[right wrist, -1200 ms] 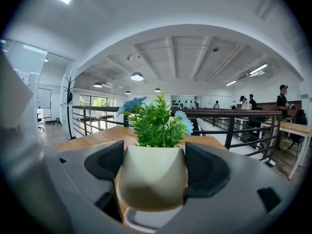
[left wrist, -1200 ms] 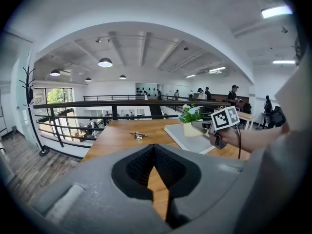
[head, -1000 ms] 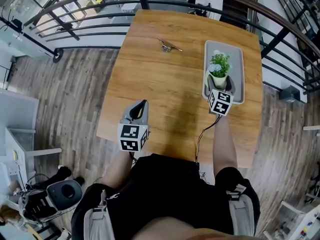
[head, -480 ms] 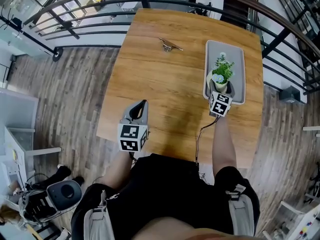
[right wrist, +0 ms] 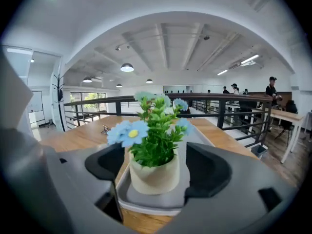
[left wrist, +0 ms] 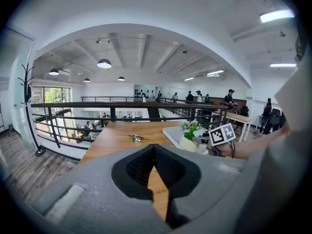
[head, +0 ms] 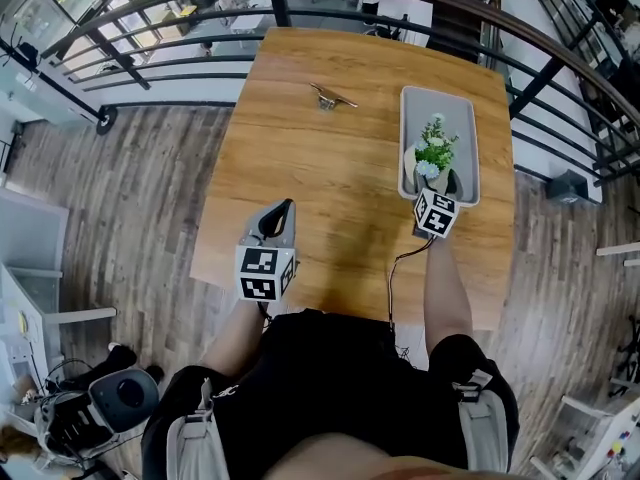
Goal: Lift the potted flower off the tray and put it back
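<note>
Our right tool (head: 434,182) was clamped on the potted flower (right wrist: 153,172), its jaws on either side of the pot. The pot stood at the near end of the tray (head: 441,108). Our left tool (head: 284,211), jaws together, hung over the worktop (head: 330,168), well left of the tray.

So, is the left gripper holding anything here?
No, the left gripper has its jaws together with nothing between them, over the table.
</note>
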Demonstrator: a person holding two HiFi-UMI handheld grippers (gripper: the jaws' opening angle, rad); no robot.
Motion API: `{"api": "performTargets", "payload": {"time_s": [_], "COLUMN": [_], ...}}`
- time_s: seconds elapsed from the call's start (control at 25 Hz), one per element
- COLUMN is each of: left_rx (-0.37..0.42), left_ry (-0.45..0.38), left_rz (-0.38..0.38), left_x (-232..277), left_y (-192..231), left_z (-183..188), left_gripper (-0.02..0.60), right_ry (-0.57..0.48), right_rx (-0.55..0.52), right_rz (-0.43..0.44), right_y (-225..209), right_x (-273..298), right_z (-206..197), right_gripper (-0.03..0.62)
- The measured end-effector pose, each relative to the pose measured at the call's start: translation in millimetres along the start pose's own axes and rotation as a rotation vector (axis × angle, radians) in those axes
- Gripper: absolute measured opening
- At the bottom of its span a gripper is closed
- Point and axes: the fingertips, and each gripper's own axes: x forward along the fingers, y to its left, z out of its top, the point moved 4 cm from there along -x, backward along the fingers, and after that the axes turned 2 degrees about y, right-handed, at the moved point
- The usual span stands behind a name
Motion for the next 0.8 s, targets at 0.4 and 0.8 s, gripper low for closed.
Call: {"api": "performTargets", "payload": {"time_s": [0.4,0.8], "left_rx": [0.007,0.052], "left_ry": [-0.092,-0.15], "left_rz": [-0.133,-0.297], "left_x": [5,3], "left_y": [-19,-64], "left_z": [32,47], "left_gripper": [0.012,0.012], "right_ry": [-0.308,-0.466], "right_rx": [0.006,0.072], "right_rz": [0.073,-0.123], "right_y": [34,41], "right_x": [-131,-260], "right_z": [106,147], "right_gripper": [0.362,-0.005]}}
